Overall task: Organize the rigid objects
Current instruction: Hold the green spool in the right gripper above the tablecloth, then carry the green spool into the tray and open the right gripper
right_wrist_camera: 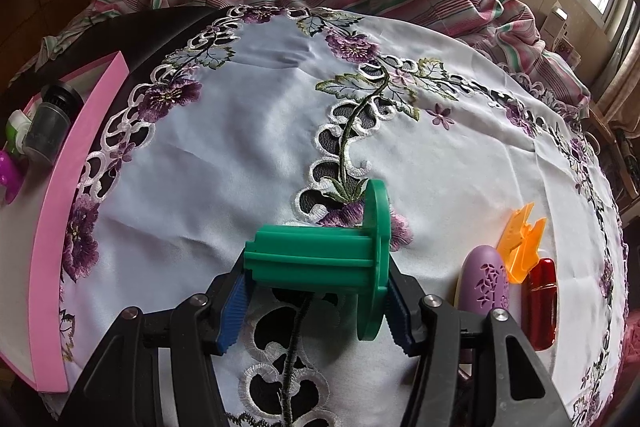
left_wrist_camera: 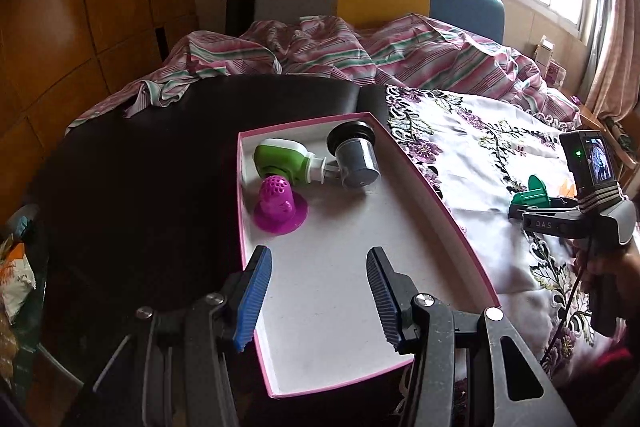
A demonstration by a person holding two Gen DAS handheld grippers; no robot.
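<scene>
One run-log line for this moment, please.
right gripper: shut on green plastic spool | left gripper: empty over pink-rimmed box | box: three items

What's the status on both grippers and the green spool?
Right gripper shut on green spool, over the cloth. Left gripper open, empty, over pink tray. Three items in tray's far end; near end free.
</scene>
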